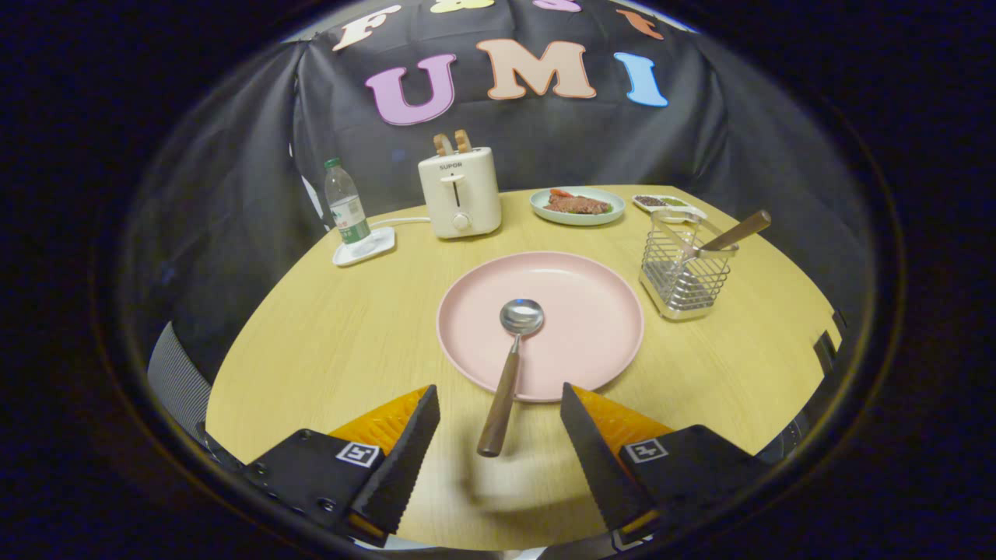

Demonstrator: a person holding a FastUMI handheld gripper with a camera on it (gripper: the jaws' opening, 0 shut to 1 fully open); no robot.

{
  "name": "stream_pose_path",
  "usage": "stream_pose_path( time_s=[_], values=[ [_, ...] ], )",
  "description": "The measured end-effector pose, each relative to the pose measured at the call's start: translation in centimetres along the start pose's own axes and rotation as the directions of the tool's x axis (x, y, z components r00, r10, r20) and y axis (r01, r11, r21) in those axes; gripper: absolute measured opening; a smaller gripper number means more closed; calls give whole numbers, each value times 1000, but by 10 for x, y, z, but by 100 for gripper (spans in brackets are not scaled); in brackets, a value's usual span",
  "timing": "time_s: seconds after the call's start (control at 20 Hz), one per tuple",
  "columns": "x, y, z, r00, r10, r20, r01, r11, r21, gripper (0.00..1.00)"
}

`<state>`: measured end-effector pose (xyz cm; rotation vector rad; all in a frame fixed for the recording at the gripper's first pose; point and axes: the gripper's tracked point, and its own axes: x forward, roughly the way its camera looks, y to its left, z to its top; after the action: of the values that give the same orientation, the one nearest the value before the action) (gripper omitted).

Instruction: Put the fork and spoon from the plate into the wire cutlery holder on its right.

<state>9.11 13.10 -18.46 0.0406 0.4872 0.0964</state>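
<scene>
Fingers (499, 404) wide open, empty, flanking spoon (510, 365) handle, above table (327, 342).

**Camera riding above the tabletop's near edge**

The gripper view looks forward and slightly down along the gripper (498, 412), its jaws spread wide, across the tabletop (327, 350) toward the booth wall, with the pink plate (591, 327) close ahead.

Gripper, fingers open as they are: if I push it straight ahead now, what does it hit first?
Most likely the spoon: its wooden handle lies between the open fingers of the gripper, slanting over the rim of the pink plate. How high the fingers ride above the table is unclear.
</scene>
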Motion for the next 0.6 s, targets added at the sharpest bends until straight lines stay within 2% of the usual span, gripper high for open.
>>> stream_pose_path(
  time_s=[0.6],
  values=[
    [10,-16,-6,997,-60,-38,60,998,15,32]
  ],
)
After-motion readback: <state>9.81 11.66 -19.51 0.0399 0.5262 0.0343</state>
